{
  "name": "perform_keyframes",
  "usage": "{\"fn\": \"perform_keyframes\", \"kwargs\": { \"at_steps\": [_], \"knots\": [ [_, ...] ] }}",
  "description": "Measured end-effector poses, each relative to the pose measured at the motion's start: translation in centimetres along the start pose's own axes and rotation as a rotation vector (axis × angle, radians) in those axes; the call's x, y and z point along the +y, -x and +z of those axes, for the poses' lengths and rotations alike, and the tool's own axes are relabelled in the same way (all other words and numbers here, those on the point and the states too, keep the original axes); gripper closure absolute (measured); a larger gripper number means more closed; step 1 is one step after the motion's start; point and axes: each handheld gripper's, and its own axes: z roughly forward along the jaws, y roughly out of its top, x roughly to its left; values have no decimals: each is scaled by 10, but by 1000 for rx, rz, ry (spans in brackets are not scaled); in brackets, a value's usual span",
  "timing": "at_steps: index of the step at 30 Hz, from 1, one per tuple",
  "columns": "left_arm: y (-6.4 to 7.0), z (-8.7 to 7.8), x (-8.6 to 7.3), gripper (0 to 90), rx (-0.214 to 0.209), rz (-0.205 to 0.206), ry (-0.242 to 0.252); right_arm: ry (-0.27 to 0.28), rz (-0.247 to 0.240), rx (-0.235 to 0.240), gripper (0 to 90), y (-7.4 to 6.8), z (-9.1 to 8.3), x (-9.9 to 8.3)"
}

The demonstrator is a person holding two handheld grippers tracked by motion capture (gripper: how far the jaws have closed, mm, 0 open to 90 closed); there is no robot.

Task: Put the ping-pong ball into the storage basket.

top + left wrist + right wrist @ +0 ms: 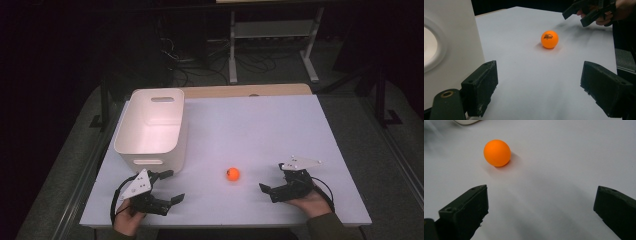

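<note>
Right at the near middle of the table sits a small orange ball, smooth and matte like a table-tennis ball, with a dark printed mark on the side seen in the left gripper view. It rests alone on the pale, flat, paper-like tabletop, casting a soft shadow, and nothing touches it. In the right gripper view the same ball shows as a plain round sphere ahead of the jaws and towards their left.

The left gripper lies low near the front edge, held in a hand, its jaws spread wide with nothing between them; its grey three-cornered plate sits on top. In its own view the two blocky black pads look rough and slightly frayed at the edges, with bare table between them.

The right gripper is held in the other hand on the far side of the ball, jaws also wide apart and empty, pointing towards the ball. Its pads are the same dull black, squared blocks.

A white plastic bin, rectangular with rounded corners, smooth walls and slotted oval handles, stands at the table's left, just beyond the left gripper and well apart from the ball.
</note>
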Motion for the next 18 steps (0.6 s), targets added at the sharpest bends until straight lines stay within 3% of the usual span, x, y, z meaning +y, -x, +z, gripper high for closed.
{"fn": "perform_keyframes", "kwargs": {
  "at_steps": [18],
  "knots": [
    [-1,-1,0,140,-1,-4,9,1,-13,-4,0,0,-1,4]
  ]
}}
